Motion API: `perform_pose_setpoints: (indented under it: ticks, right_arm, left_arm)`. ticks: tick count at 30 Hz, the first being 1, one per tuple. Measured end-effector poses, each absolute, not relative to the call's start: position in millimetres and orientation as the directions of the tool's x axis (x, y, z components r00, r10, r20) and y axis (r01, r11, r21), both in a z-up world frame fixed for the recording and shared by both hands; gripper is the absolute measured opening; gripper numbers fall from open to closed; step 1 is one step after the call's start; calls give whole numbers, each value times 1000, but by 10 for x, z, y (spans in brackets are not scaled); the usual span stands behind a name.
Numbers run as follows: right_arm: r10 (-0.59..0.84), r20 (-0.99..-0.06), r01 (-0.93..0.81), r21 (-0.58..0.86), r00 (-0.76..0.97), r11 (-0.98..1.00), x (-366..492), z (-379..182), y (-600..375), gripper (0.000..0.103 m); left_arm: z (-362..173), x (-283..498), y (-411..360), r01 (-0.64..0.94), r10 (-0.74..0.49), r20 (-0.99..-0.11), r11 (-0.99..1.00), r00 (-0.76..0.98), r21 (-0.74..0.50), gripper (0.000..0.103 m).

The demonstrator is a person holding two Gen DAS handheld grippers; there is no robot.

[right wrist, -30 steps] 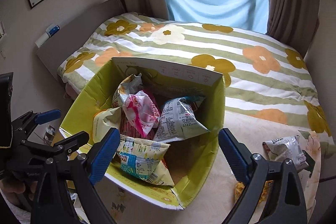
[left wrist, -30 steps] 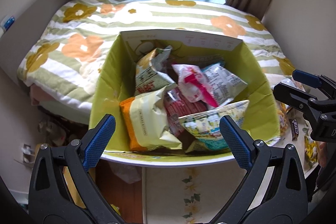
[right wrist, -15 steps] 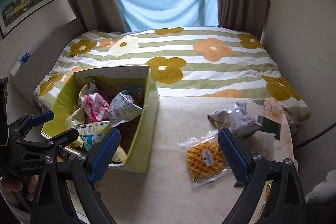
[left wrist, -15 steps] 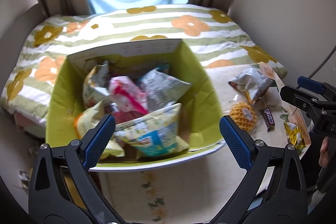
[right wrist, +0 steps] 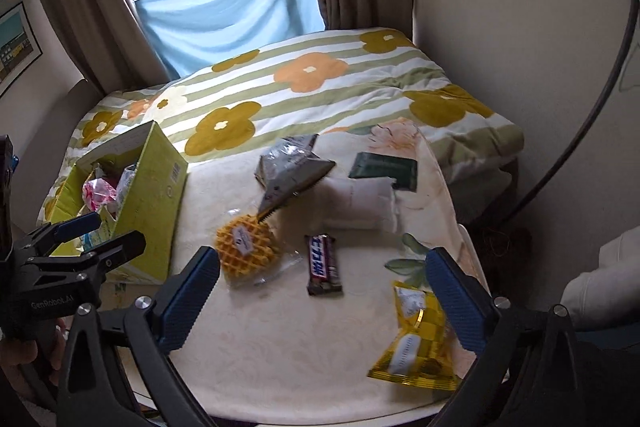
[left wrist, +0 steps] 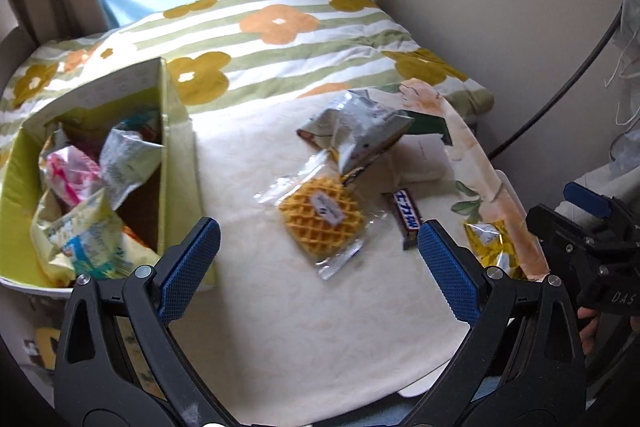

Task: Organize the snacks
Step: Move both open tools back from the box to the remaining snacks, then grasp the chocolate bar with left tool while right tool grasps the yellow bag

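- The right gripper (right wrist: pixel 322 293) had black arms and blue textured pads.
- Ahead of its left pad, the waffle (right wrist: pixel 248 251) was golden with a grid pattern in clear wrap.
- Between the pads, the chocolate bar (right wrist: pixel 323 265) was dark brown with blue-white lettering.
- By its right pad, the snack packet (right wrist: pixel 416 343) was yellow checked.
- Far left, the box (right wrist: pixel 154 203) was lime green.
- Beyond, the quilt (right wrist: pixel 320 95) had green-white stripes with orange and mustard flowers.

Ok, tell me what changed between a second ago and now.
Both views swung away from the green box toward the loose snacks on the table: the waffle, the chocolate bar and the yellow packet. The right claw has just been opening wider, nothing between its jaws. The left claw stays open and empty. No snack moved.
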State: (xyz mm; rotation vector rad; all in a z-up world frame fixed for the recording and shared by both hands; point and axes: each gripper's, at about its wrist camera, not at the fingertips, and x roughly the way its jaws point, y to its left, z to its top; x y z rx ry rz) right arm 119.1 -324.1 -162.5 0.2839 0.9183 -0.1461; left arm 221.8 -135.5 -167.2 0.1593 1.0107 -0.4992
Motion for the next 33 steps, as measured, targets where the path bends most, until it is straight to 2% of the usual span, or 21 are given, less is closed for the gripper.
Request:
perform_pose_setpoints:
  ticks: [11, 13, 15, 18, 23, 29, 33]
  right_arm:
    - [53, -897, 288, 196, 439, 937, 815, -2254, -3732, 102]
    - [83, -900, 311, 233, 428, 921, 793, -2357, -3787, 102]
    - [109, -904, 331, 260, 412, 907, 792, -2469, -3816, 102]
    - [125, -911, 360, 278, 394, 891, 796, -2618, -3838, 102]
    - [131, -922, 403, 284, 365, 870, 784, -2787, -3860, 102]
    - [117, -929, 420, 268, 350, 867, 841, -2913, -3863, 102]
    - [110, -931, 434, 263, 347, 862, 881, -2956, -3899, 102]
  left_arm:
    - [-2218, 2172, -2210, 473, -330, -898, 865, 290, -166, 96]
    - [-2355, 2200, -2333, 481, -317, -913, 861, 258, -163, 89]
    - [-2518, 2237, -2447, 495, -306, -929, 852, 208, -170, 74]
    - [-2766, 2266, -2580, 513, -295, -946, 837, 132, -189, 60]
    - [-3005, 2294, -2729, 540, -268, -958, 824, 99, -175, 49]
    - [-3148, 2384, -2831, 549, -245, -965, 820, 88, -158, 44]
    - [-3162, 2437, -2904, 565, -224, -968, 816, 116, -121, 33]
